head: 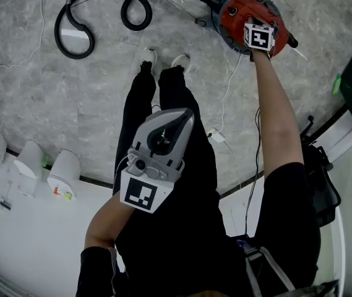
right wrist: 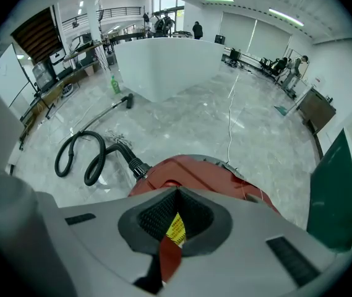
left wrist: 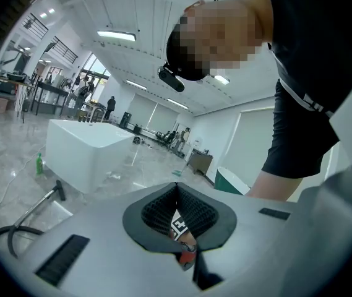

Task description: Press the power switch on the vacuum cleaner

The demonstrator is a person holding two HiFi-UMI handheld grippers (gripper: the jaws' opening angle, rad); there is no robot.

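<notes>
the left gripper [head: 177, 124] is nearest, in the middle of the head view, in front of the person's black trousers [head: 163, 91]. its two jaws are pressed together with nothing in them. farther off, at the upper right, the person's right arm [head: 274, 110] reaches down to the red vacuum cleaner [head: 234, 12] on the grey floor [head: 27, 91]. the right gripper [head: 260, 39] is over the top of it, jaws tight together, holding nothing. the switch cannot be seen. the black hose [head: 101, 14] curls across the upper left.
</notes>
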